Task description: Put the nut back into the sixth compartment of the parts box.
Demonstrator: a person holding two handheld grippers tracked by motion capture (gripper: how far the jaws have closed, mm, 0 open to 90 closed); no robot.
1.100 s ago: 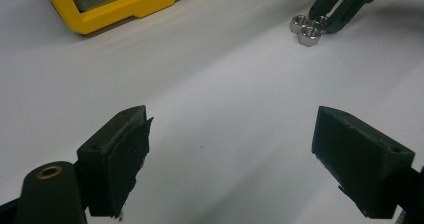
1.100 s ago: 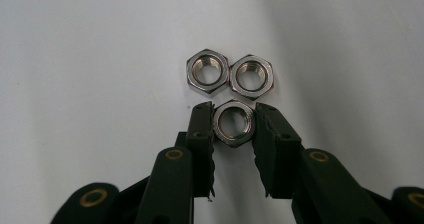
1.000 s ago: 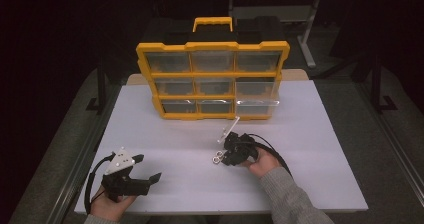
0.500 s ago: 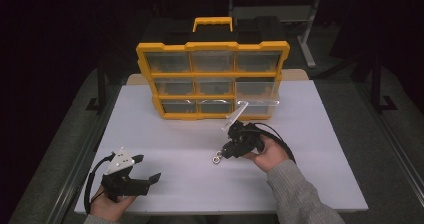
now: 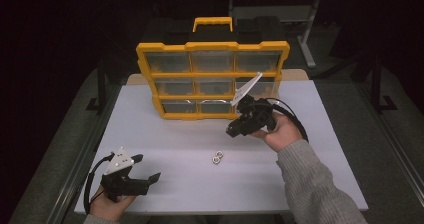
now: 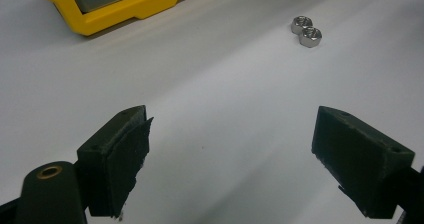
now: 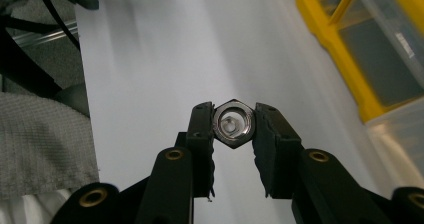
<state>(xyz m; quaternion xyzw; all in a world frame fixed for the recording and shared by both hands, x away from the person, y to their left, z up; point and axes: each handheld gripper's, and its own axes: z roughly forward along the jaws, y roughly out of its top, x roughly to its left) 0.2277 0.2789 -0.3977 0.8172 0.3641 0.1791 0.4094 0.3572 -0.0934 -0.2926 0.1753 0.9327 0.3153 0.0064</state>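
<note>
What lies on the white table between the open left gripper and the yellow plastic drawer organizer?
In the high view, two small metal hex nuts lie side by side on the white table between the left gripper and the yellow drawer organizer; otherwise bare.

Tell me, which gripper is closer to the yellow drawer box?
The right gripper: it hangs just in front of the yellow drawer box, holding a nut. The left gripper rests open near the table's front edge.

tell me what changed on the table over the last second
The right gripper, shut on a hex nut, rose off the white tabletop and moved toward the yellow drawer organizer. Two nuts are left lying on the table where it had been. The left gripper stayed put, jaws open, and the organizer did not move.
</note>
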